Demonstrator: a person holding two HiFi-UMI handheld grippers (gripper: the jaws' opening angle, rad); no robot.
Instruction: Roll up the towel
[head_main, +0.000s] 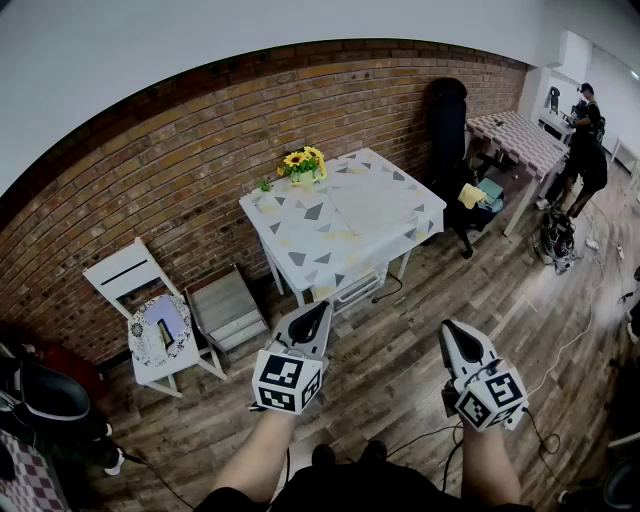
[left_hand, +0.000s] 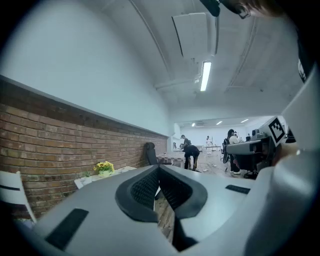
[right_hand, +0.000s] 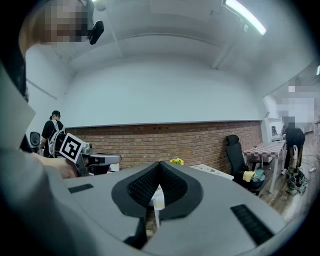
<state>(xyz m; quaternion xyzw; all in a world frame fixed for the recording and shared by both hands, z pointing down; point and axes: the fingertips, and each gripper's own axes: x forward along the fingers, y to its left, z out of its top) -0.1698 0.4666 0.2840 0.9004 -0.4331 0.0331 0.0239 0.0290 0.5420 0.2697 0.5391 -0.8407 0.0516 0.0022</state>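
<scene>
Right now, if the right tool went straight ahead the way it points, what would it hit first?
Probably the white table: the right tool, shut and level, aims at it across the wooden floor. Depth is unclear.

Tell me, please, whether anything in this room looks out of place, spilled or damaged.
Nothing looks spilled or damaged. The table stands level, the flowers upright at its far corner. The only untidy thing is loose cable trailing across the wooden floor on the right.
</scene>
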